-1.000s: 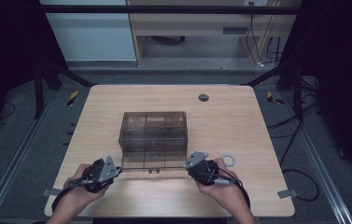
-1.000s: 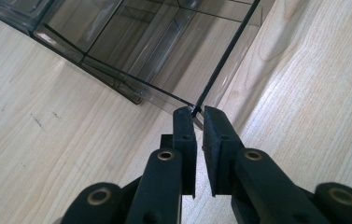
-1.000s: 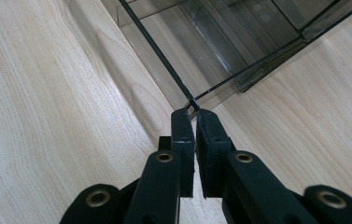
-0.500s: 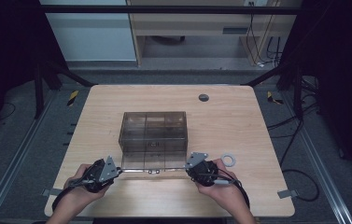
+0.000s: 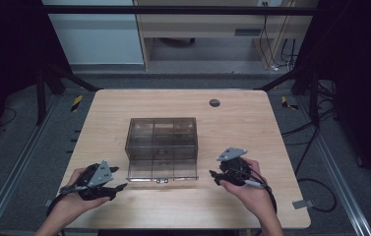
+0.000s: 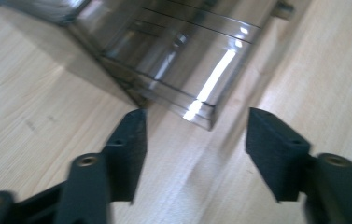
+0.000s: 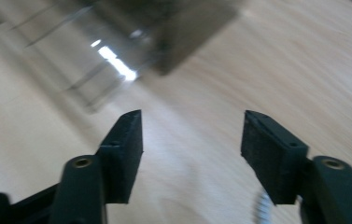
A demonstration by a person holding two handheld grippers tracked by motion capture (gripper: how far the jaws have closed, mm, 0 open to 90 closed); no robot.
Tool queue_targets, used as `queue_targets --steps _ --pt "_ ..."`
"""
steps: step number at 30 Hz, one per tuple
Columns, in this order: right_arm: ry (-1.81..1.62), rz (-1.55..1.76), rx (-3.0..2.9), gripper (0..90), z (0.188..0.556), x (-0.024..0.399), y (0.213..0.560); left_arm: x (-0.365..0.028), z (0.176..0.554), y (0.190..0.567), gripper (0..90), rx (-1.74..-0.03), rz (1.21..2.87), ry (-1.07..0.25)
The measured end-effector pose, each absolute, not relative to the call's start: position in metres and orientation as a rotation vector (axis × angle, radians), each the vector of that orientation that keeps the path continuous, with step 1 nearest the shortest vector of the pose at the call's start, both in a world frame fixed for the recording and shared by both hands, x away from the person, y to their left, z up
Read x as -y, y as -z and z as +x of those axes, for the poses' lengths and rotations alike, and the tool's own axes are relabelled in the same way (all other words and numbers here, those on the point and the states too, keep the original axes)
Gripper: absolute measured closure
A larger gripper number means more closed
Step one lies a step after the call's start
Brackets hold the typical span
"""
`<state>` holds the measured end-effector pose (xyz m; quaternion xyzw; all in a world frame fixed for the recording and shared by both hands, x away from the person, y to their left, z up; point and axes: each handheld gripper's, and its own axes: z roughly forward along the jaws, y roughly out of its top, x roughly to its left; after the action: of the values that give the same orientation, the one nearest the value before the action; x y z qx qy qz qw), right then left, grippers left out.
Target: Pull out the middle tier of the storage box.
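Observation:
A smoky see-through drawer box point(image 5: 162, 142) stands at the middle of the wooden table point(image 5: 252, 128). Its bottom drawer point(image 5: 162, 173) is pulled out a little toward me. My left gripper point(image 5: 119, 178) lies at the drawer's front left corner. Its jaws have just been opening and now stand open, with the drawer's corner point(image 6: 201, 109) just ahead of the fingertips and untouched. My right gripper point(image 5: 213, 177) is to the right of the drawer, apart from it. Its jaws have also just opened, with only bare table between them point(image 7: 192, 121). The box point(image 7: 183, 23) is blurred ahead.
A dark round grommet point(image 5: 214, 103) sits in the table top behind the box. A metal bracket point(image 5: 303, 203) sticks out at the table's right front edge. Cables trail on the floor to the right.
Both grippers were shut at the ends of the drawer front; both have opened and let go. My right hand has moved right, away from the drawer. The left hand has stayed put.

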<state>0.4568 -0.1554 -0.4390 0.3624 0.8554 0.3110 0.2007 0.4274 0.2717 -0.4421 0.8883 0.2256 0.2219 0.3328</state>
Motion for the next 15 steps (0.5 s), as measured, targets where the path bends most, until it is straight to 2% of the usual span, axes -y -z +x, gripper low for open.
queue_targets --steps 1,2,7,11,13,15 --pt "-0.862 1.060 -2.341 31.4 0.460 0.161 0.439 -0.276 0.429 0.441 33.3 -0.608 2.302 -0.585" --pt "-0.854 1.093 -2.294 30.0 0.463 0.165 0.439 -0.279 0.431 0.441 31.5 -0.626 2.288 -0.591" --pt "-0.768 1.269 -2.196 27.8 0.477 0.187 0.444 -0.294 0.441 0.445 22.3 -0.740 2.270 -0.650" --pt "-0.710 1.350 -2.171 38.5 0.485 0.202 0.450 -0.300 0.448 0.448 15.8 -0.824 2.251 -0.687" --pt "-0.670 1.398 -2.162 47.5 0.486 0.209 0.454 -0.304 0.452 0.449 14.4 -0.897 2.214 -0.702" --pt "-0.656 1.418 -2.165 50.9 0.487 0.213 0.457 -0.307 0.454 0.450 13.4 -0.929 2.208 -0.711"
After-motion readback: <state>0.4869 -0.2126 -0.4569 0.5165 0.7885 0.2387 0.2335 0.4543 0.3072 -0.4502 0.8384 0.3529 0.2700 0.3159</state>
